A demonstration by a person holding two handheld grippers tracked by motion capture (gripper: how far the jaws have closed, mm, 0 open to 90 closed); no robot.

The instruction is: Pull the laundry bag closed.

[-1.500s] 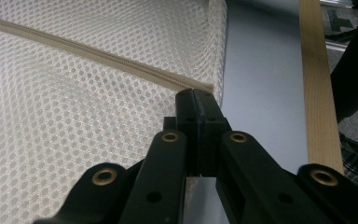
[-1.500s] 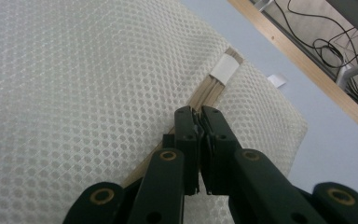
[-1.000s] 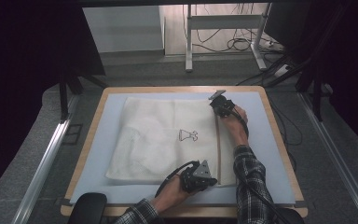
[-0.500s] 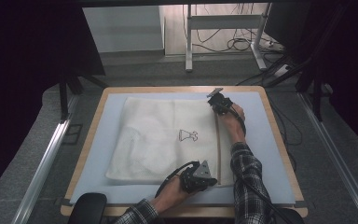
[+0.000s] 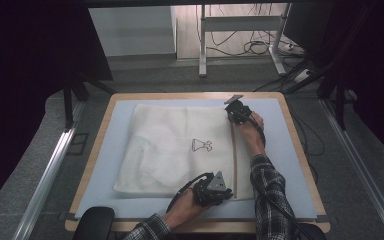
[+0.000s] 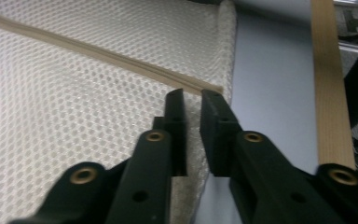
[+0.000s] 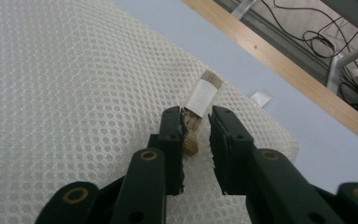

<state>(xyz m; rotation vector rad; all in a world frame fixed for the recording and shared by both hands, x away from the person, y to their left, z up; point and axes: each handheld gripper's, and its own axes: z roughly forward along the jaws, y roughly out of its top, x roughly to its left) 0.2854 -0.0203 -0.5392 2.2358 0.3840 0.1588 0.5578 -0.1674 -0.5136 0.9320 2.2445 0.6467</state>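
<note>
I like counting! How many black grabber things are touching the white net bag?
2. The left gripper sits at the mesh laundry bag's near edge, by the zipper's end. The right gripper is at the far edge, around the zipper pull.

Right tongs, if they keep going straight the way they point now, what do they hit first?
Probably the zipper pull sitting between the right tongs on the mesh bag; depth is hard to judge.

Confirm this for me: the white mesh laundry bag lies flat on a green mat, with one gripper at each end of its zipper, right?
Not quite: the mat is pale blue, as the high view shows. The white mesh laundry bag lies flat on it, with the left gripper and right gripper at opposite ends of the zipper.
</note>
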